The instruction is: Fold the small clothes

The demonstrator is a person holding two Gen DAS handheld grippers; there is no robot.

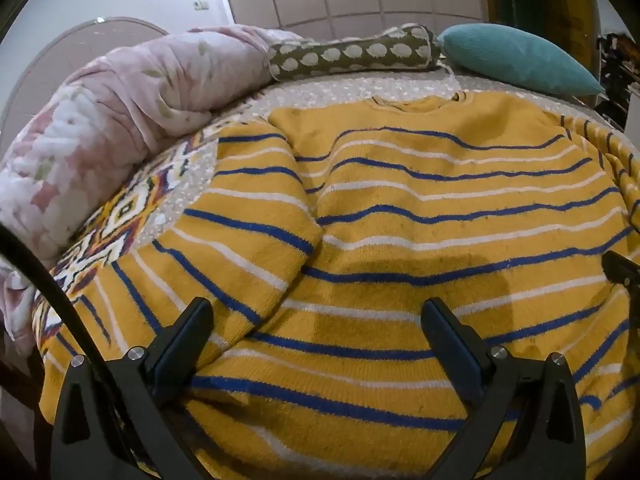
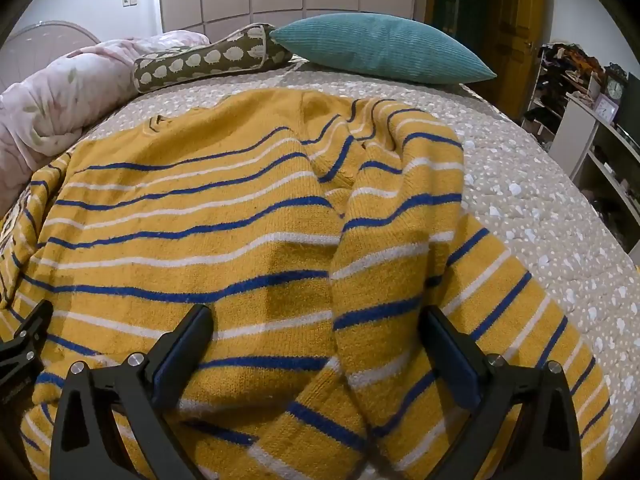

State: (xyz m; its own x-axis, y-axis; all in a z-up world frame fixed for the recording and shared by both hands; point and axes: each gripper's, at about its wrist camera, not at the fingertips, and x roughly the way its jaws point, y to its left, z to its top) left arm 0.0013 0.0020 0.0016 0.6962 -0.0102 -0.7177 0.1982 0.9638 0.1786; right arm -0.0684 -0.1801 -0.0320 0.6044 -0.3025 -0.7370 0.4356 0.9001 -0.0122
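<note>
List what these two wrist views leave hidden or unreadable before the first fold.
- Sweater hem: cut off by the bottom edge and both open grippers, left and right, in both views.
- Patterned cloth, left view: mostly under the sweater's sleeve.
- Clock on the shelf, right view: too small to read.

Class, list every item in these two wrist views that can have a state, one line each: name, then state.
yellow striped sweater: spread flat on the bed, both sleeves lying over the body.
left gripper: open, above the sweater, holding nothing.
right gripper: open, above the sweater, holding nothing.
pink quilt: bunched up at the bed's edge.
</note>
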